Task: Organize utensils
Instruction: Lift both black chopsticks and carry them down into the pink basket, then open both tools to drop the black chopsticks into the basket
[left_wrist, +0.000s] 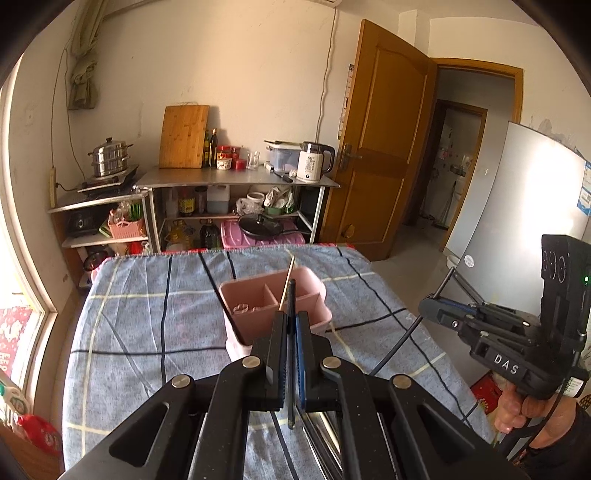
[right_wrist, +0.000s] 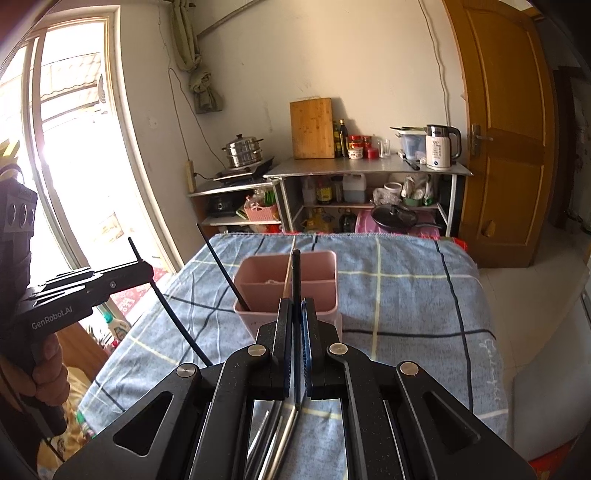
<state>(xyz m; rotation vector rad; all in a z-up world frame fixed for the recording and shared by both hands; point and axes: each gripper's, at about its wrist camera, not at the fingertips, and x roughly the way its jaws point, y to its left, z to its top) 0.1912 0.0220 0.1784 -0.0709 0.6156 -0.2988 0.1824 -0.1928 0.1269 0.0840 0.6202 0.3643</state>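
Observation:
A pink divided utensil holder (left_wrist: 273, 306) stands on the blue plaid cloth; it also shows in the right wrist view (right_wrist: 286, 288). A wooden chopstick (left_wrist: 286, 282) and a black chopstick (right_wrist: 223, 267) lean in it. My left gripper (left_wrist: 291, 317) is shut on a black chopstick (left_wrist: 291, 302), held just in front of the holder. My right gripper (right_wrist: 295, 304) is shut on another black chopstick (right_wrist: 296, 273), also just in front of the holder. Several metal utensils (right_wrist: 277, 439) lie on the cloth under the right gripper.
The table with the plaid cloth (left_wrist: 155, 332) has its far edge near a metal shelf (left_wrist: 236, 181) with a kettle, bottles and a cutting board. A wooden door (left_wrist: 380, 140) stands open at right, with a fridge (left_wrist: 517, 206) beside it. A window (right_wrist: 74, 147) is at left.

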